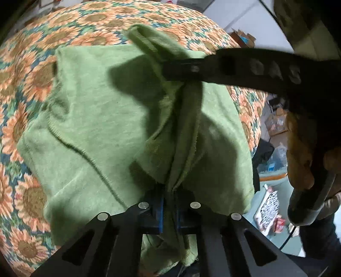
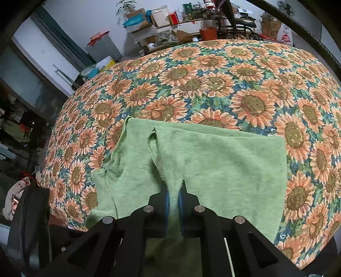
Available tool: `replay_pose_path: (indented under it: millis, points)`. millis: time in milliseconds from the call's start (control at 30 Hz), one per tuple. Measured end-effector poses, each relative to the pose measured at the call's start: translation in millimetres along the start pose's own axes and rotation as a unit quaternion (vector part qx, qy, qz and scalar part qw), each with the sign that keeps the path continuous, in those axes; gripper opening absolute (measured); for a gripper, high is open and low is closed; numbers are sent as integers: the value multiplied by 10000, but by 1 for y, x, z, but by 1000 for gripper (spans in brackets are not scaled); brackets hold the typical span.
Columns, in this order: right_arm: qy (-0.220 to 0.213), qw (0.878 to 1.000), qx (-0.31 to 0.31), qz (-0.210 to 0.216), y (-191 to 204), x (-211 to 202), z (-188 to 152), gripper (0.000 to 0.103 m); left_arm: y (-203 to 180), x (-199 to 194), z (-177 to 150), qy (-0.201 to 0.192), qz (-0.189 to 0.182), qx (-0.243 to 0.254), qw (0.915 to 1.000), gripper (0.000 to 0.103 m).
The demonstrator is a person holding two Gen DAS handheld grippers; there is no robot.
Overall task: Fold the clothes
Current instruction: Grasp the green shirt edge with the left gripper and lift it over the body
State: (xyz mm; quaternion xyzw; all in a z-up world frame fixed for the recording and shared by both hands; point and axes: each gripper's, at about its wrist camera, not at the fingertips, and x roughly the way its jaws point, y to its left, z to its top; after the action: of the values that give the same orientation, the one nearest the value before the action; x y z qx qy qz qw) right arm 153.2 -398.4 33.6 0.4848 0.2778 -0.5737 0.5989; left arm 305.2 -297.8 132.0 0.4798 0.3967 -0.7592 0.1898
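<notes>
Right up close, the left gripper [image 1: 169, 209] is clenched on a bunched ridge of the green garment [image 1: 102, 119], blue pads pinching the fabric between them. The cloth rises from there in a tall fold to the right gripper [image 1: 181, 68], which comes in from the right and bites the same fold near its top edge. On the right wrist view, the right gripper [image 2: 174, 204] has its jaws tight on a pinch of green too. The garment [image 2: 223, 170] lies partly spread on the sunflower cover [image 2: 191, 85], near its front edge. Cluttered shelves [image 2: 191, 19] stand beyond.
</notes>
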Motion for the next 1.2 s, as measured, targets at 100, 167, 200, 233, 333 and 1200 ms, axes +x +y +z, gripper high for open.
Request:
replay_pose_path:
  millis: [100, 167, 200, 233, 333, 1200]
  points:
    - [-88, 9996, -204, -189, 8, -8, -2, 8, -6, -8, -5, -74, 100, 75, 9999, 7]
    - [-124, 9989, -377, -257, 16, -12, -1, 8, -10, -13, -7, -114, 157, 106, 9998, 7]
    - [-140, 9985, -446, -278, 20, -13, 0, 8, -10, -16, -9, -122, 151, 82, 9998, 7]
    - [-156, 9982, -506, -295, 24, -13, 1, 8, -9, -18, -10, -130, 146, 53, 9998, 7]
    - [-138, 9979, -561, -286, 32, -12, 4, 8, -3, -30, -10, -196, 88, -191, 9996, 7]
    - [-474, 9975, -501, 173, 55, -15, 31, 45, 87, -59, -31, -1003, 188, -1493, 9835, 6]
